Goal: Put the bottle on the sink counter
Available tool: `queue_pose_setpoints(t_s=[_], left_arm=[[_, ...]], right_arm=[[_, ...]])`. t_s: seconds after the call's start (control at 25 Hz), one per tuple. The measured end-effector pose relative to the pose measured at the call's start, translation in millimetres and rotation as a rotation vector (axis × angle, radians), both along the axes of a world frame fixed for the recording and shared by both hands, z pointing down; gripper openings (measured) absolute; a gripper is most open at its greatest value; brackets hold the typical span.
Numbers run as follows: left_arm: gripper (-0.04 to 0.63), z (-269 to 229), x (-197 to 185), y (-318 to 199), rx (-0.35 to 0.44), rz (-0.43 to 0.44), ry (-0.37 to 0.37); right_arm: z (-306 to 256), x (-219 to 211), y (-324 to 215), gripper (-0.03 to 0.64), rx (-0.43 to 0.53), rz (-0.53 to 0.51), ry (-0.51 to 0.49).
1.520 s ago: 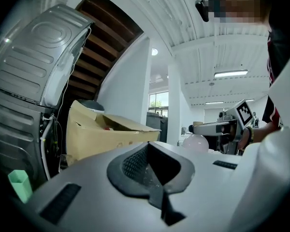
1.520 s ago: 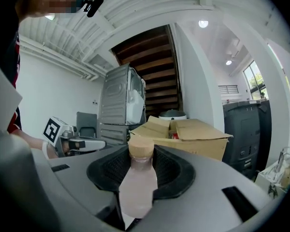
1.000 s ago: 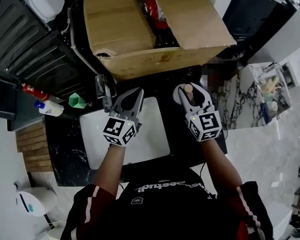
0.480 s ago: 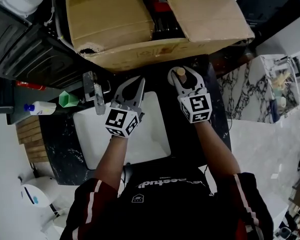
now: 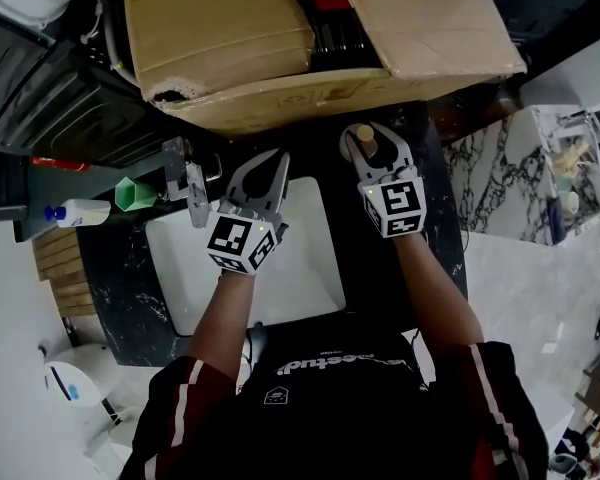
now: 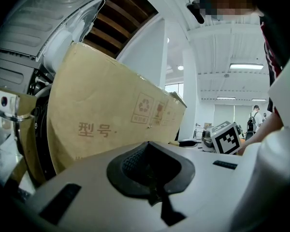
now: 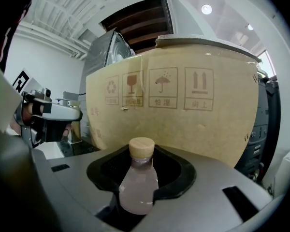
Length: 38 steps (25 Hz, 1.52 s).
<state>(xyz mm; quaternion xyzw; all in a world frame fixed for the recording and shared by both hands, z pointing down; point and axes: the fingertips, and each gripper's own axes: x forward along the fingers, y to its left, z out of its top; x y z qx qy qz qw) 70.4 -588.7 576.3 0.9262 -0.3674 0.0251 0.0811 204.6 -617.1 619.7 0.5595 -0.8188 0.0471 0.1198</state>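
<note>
Half done: right gripper [image 5: 370, 148] grips the wooden-capped bottle [image 7: 137, 187] over the black sink counter [image 5: 365, 263], cardboard box [image 7: 183, 110] just ahead, contact unclear, so set-down and release remain; left gripper [image 5: 268, 164] is closed on nothing.

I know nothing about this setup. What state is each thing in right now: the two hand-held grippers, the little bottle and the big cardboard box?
Right hand-held gripper: shut on the bottle.
Bottle: upright, cap on, held between the jaws.
Left hand-held gripper: shut, nothing in it.
Cardboard box: top flaps open.
</note>
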Motion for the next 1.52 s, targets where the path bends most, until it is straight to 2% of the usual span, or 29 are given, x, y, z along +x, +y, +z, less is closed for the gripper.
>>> queue_pose_setpoints(t_s=[0.08,0.2,0.48,0.8,0.96,1.32,1.52], left_arm=[[0.014,-1,-2,3,-0.003,0.000,-0.001],[0.014,-8,-6,11,0.006,-0.001,-0.002],[0.014,-40,-27,45,0.049,-0.007,0.001],[0.014,-77,-89,105,0.071,-0.062,-0.012],[0.014,-96,-128,144,0.082,-0.093,-0.029],[0.014,-140,-218,248,0.116,-0.173,-0.015],[0.014,-149,-253,308,0.094,-0.189,-0.009]], right_arm=[[0,-1,1,0.167,-0.003,-0.010,-0.002],[-2,-4,2,0.216,-0.016,-0.026,-0.004],[-32,2,37,0.221,0.012,0.012,-0.010],[-94,-6,112,0.221,0.066,0.040,-0.034],[-129,-31,160,0.219,0.090,0.028,-0.054],[-197,-109,270,0.129,0.146,-0.073,-0.084],[-212,-148,334,0.074,0.127,-0.113,-0.111]])
